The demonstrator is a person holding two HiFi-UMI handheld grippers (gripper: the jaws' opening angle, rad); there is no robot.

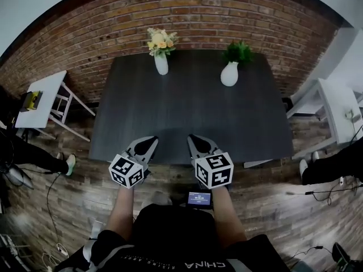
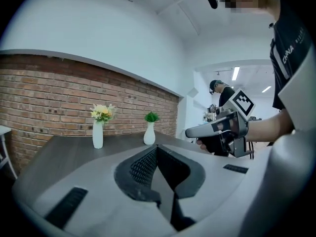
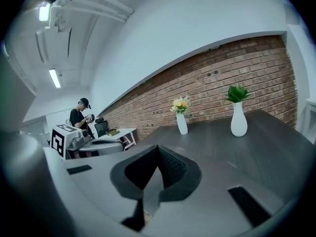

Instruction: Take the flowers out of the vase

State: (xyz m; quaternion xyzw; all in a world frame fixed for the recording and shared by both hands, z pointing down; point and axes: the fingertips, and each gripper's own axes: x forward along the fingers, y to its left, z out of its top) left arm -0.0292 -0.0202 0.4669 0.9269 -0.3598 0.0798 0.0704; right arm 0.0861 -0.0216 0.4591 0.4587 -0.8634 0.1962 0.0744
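Observation:
A white vase (image 1: 161, 64) with yellow and cream flowers (image 1: 160, 40) stands at the far left of the dark table (image 1: 187, 118); it also shows in the left gripper view, vase (image 2: 98, 135), and the right gripper view, vase (image 3: 182, 124). A second white vase (image 1: 229, 74) holds green leaves (image 1: 238, 51). My left gripper (image 1: 151, 143) and right gripper (image 1: 194, 140) hover at the table's near edge, both shut and empty, far from the vases.
White side tables stand at the left (image 1: 39, 98) and right (image 1: 340, 109). A brick wall (image 1: 193, 16) runs behind the table. People's legs show at both sides of the floor. Another person (image 3: 81, 113) stands in the background.

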